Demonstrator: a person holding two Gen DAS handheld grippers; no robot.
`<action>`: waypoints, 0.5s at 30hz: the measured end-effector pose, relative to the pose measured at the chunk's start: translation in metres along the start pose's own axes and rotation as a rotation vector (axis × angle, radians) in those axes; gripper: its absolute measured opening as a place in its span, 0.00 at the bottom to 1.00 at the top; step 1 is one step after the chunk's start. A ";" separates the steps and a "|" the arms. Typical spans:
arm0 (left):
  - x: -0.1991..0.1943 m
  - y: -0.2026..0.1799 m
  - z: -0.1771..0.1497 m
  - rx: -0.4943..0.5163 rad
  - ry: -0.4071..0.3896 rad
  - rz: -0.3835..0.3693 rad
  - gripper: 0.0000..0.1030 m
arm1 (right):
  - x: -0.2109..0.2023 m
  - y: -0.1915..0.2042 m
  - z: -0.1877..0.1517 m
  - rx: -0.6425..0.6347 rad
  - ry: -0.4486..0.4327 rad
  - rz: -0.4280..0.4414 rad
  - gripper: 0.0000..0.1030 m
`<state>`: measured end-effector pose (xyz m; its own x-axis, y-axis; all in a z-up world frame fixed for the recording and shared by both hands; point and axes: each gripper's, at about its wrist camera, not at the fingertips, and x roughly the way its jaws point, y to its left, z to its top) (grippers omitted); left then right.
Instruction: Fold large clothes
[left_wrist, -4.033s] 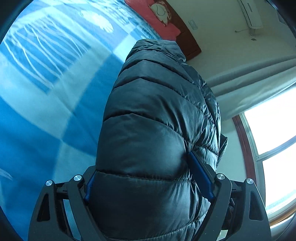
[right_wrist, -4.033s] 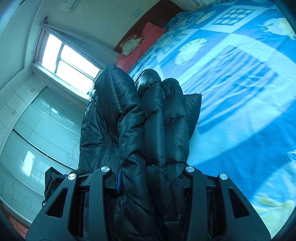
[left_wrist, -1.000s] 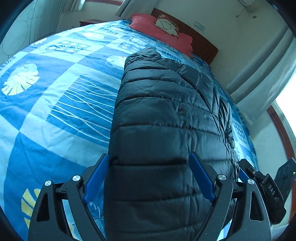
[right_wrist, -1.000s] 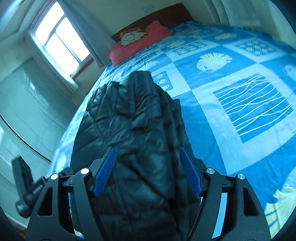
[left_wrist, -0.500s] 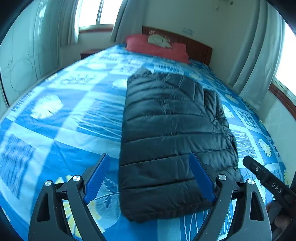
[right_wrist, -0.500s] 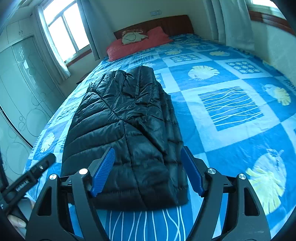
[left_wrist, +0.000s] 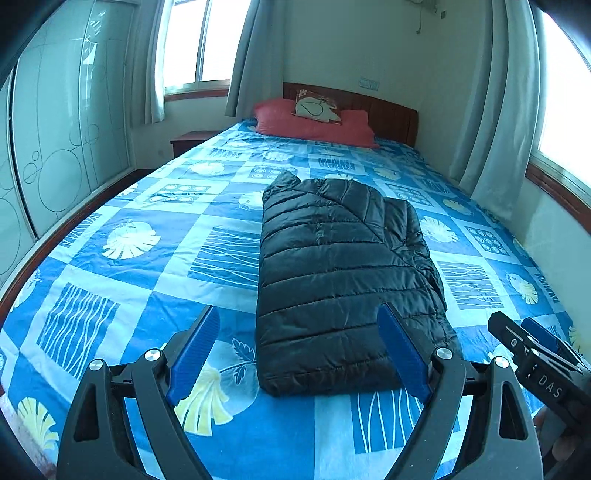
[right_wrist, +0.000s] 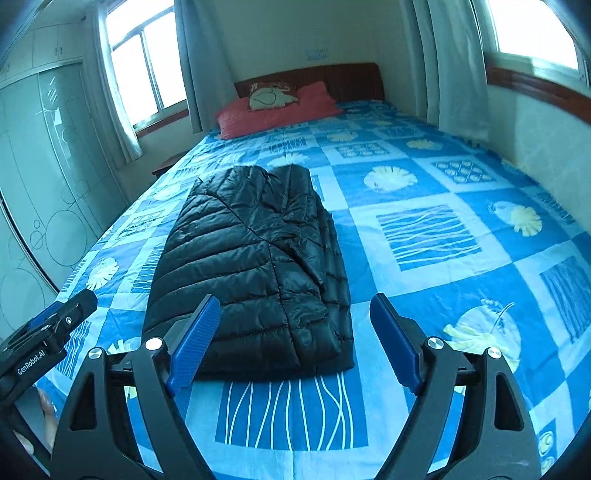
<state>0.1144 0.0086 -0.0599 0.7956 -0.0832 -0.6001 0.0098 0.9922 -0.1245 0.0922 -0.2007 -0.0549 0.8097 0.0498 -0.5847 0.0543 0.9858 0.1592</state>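
The black puffer jacket (left_wrist: 343, 280) lies folded into a long flat bundle on the blue patterned bedspread (left_wrist: 147, 258), its near hem just ahead of both sets of jaws and touching neither. The left gripper (left_wrist: 299, 350) hangs above the foot of the bed with its jaws spread wide and nothing between them; its blue pads (left_wrist: 194, 349) frame the jacket's near hem, and the right-hand pad covers the bundle's near right corner. The right gripper (right_wrist: 295, 339) is likewise wide apart and empty, the jacket sitting ahead and a little left of its jaws, with the left pad (right_wrist: 194, 338) hiding part of the hem. In the right wrist view a folded sleeve or side panel shows along the jacket's right edge, layered and rumpled; what lies under the top layer can't be seen. Each gripper catches the other at the edge of its picture, cut off: in the left wrist view the right one shows only a black body with partial lettering. Far beyond the jaws, a red pillow (left_wrist: 314, 123) with a cream cushion (left_wrist: 317, 107) leans against the wooden headboard (left_wrist: 388, 114). Curtains (left_wrist: 484, 103) and bright windows wash out the corners.
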 end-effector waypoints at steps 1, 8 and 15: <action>-0.004 -0.001 0.000 0.002 -0.008 0.000 0.83 | -0.004 0.001 -0.001 -0.007 -0.010 -0.004 0.84; -0.023 -0.007 -0.005 0.006 -0.021 0.003 0.83 | -0.020 0.003 -0.004 -0.012 -0.023 0.000 0.84; -0.037 -0.012 -0.008 0.022 -0.042 0.007 0.84 | -0.031 0.005 -0.009 -0.021 -0.032 0.003 0.85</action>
<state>0.0800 -0.0012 -0.0426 0.8206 -0.0729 -0.5669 0.0173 0.9946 -0.1028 0.0625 -0.1956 -0.0433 0.8283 0.0476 -0.5583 0.0402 0.9888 0.1439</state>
